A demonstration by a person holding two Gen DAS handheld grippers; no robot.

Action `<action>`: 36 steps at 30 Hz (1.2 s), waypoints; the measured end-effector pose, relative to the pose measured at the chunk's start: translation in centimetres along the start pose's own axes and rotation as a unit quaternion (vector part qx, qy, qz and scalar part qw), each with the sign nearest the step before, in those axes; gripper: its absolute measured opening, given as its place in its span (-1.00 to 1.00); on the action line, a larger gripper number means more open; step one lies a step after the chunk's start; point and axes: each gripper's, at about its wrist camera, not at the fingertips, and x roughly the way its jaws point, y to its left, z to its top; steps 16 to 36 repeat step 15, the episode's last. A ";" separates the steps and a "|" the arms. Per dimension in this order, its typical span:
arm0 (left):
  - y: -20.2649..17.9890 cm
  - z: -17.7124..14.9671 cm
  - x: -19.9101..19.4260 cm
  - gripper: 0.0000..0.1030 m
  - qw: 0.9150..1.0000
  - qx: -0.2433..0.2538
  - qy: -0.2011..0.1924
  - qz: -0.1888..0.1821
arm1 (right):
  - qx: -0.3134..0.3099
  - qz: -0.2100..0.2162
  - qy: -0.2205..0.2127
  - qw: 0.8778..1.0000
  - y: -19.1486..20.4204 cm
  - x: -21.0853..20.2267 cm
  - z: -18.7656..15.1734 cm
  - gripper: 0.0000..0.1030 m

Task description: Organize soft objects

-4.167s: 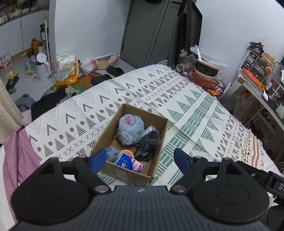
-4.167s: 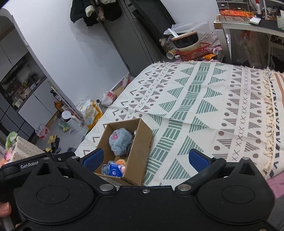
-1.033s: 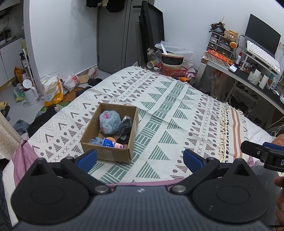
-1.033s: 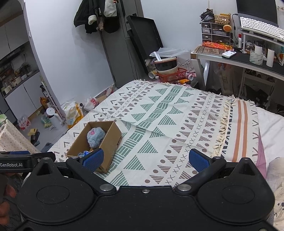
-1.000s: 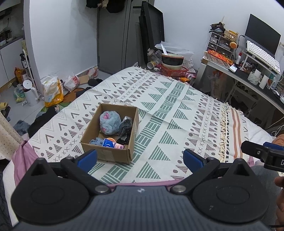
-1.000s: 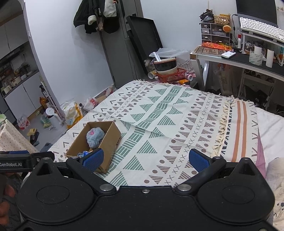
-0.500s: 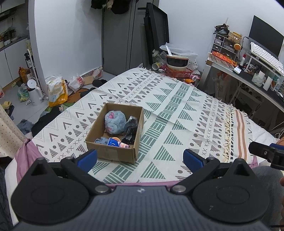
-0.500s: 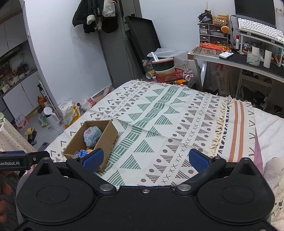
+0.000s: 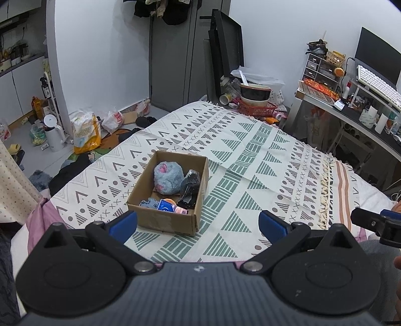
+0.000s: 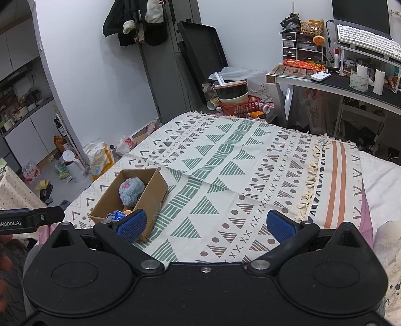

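A patterned blanket (image 9: pixel 250 160) with green triangles covers the bed ahead of the tongs. Beyond its far edge, a red basket (image 9: pixel 257 108) holds stacked bowls (image 9: pixel 255 94) on the floor; a black panel (image 10: pixel 200 52) leans on the wall behind. Far right of the tongs stands the desk (image 10: pixel 333 84) — a white keyboard (image 10: pixel 368 40) on a riser, small drawers (image 10: pixel 300 45) beside it. Far left, on the floor — a white kettle (image 9: pixel 54 135) and a yellow bag (image 9: pixel 86 133). Dark clothes (image 10: pixel 135 22) hang high on the wall

One box (image 9: pixel 160 220) — five soft items
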 end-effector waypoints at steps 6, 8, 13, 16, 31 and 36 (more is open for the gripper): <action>0.2 0.0 0.0 0.98 1.000 -0.002 0.005 -0.002 | -0.003 0.001 0.001 1.000 0.3 0.1 0.0 1.00; 0.1 -0.1 -0.1 0.98 1.000 0.000 0.004 -0.001 | -0.003 0.001 0.001 1.000 0.3 0.1 0.1 1.00; 0.1 -0.1 -0.2 0.98 1.000 0.002 0.000 0.001 | -0.002 0.001 0.004 1.000 0.4 0.2 0.0 1.00; 0.1 -0.1 -0.2 0.98 1.000 0.001 -0.001 0.001 | -0.003 0.002 0.003 1.000 0.5 0.2 -0.1 1.00; 0.1 -0.1 -0.2 0.98 1.000 0.001 -0.001 0.001 | -0.003 0.002 0.003 1.000 0.5 0.2 -0.1 1.00; 0.1 -0.1 -0.2 0.98 1.000 0.001 -0.001 0.001 | -0.003 0.002 0.003 1.000 0.5 0.2 -0.1 1.00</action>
